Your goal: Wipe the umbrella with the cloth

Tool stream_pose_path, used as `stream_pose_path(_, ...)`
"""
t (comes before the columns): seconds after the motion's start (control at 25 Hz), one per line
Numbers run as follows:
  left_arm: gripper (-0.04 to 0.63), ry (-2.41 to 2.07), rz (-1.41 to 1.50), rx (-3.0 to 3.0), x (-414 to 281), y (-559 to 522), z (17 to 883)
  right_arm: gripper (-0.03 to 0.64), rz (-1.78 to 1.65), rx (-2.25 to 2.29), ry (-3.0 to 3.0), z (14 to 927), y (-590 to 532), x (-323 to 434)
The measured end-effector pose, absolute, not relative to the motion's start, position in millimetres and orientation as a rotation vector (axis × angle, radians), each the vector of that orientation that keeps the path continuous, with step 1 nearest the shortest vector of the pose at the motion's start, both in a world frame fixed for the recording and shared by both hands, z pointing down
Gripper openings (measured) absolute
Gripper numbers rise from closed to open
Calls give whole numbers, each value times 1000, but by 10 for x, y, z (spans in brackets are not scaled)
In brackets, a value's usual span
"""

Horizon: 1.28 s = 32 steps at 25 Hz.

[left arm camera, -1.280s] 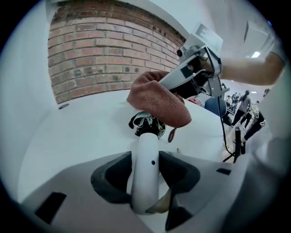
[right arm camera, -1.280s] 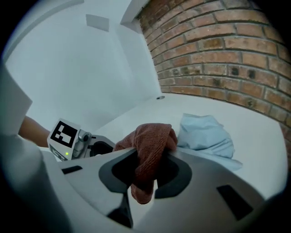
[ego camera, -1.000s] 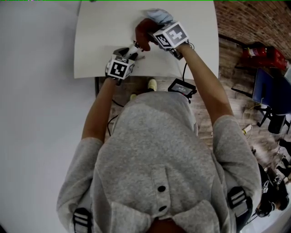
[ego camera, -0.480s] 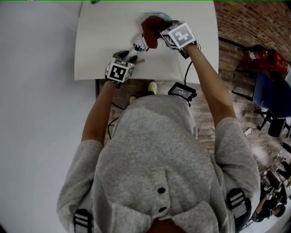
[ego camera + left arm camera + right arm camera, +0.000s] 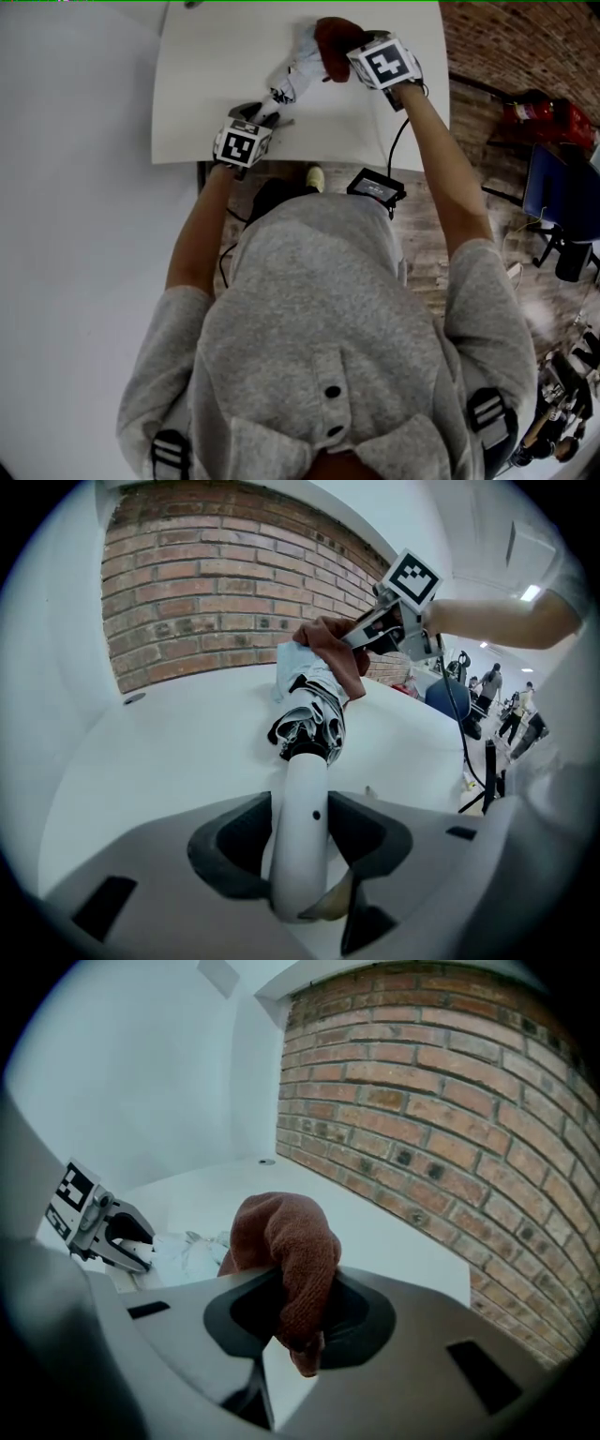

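left gripper (image 5: 300, 841) clamps the umbrella (image 5: 307, 731) handle; right gripper (image 5: 295, 1312) pinches the cloth (image 5: 286, 1246). hard strokes could twist the handle loose.

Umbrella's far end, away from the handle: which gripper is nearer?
Right. The right gripper holds the cloth against the far part of the umbrella. The left gripper is clamped on the white handle at the near end.

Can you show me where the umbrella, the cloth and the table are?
umbrella (image 5: 302, 799), left gripper view, on its white handle.
cloth (image 5: 286, 1241), right gripper view, on the bunched brown middle.
table (image 5: 206, 84), head view, on its bare white top.
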State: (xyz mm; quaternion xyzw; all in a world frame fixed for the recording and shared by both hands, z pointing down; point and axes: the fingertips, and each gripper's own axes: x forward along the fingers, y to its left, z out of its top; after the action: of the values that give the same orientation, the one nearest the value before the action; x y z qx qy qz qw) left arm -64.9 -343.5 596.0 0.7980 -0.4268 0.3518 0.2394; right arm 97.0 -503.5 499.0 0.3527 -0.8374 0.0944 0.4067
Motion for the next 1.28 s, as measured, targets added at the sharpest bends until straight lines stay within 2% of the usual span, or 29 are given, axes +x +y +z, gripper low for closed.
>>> stream_pose_path(0.32, 196, -1165, 975, 2171, -640, -3429, 5957, 84, 215, 1162, -1996, 4792, -5348, 1508)
stream_pose_path(0.68, 196, -1150, 969, 2196, -628, -3421, 5930, 84, 52, 1311, -2029, 4326, -5609, 1461)
stream_pose_path(0.92, 196, -1148, 969, 2207, -628, -3430, 5896, 84, -133, 1319, -2025, 4091, -5702, 1158)
stream_pose_path(1.28, 196, -1141, 963, 2200, -634, -3416, 5898, 84, -238, 959, -2013, 4743, -5349, 335)
